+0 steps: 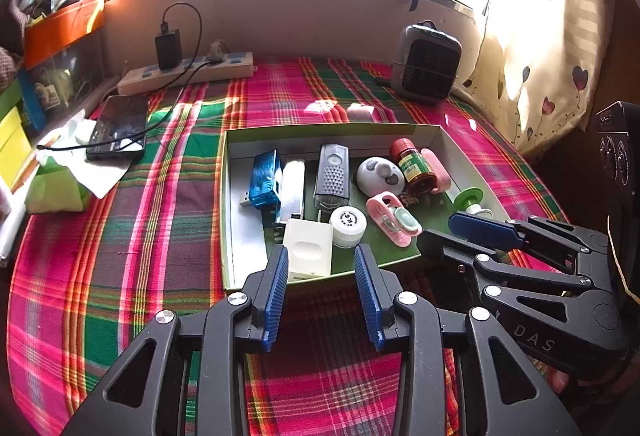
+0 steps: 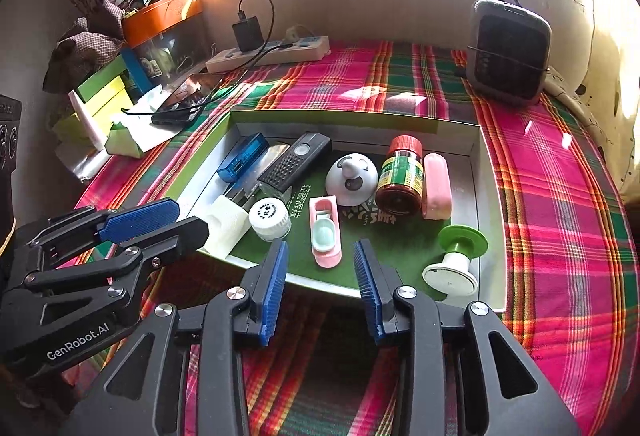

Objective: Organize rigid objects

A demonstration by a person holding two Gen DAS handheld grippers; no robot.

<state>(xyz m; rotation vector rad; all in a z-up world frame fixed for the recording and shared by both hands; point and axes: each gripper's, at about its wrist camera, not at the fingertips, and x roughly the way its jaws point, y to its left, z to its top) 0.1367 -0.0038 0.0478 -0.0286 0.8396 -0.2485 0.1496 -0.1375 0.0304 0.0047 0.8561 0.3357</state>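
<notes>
I am holding the left gripper (image 1: pixel 321 294) partly open and empty at the near edge of the shallow green cardboard box (image 2: pixel 491 220). Lying inside, left to right: blue translucent USB dongle (image 2: pixel 243 157), white ribbed-cap jar (image 2: pixel 270 218), pink clip case (image 2: pixel 325 237), red-capped brown bottle (image 2: pixel 401 175), green-and-white spool (image 2: pixel 457 257) near the right wall. The right gripper (image 2: pixel 321 292) is likewise hovering partly open, gripping nothing.

small rigid objects (image 2: pixel 396 179) in shallow box (image 2: pixel 486 203)
</notes>
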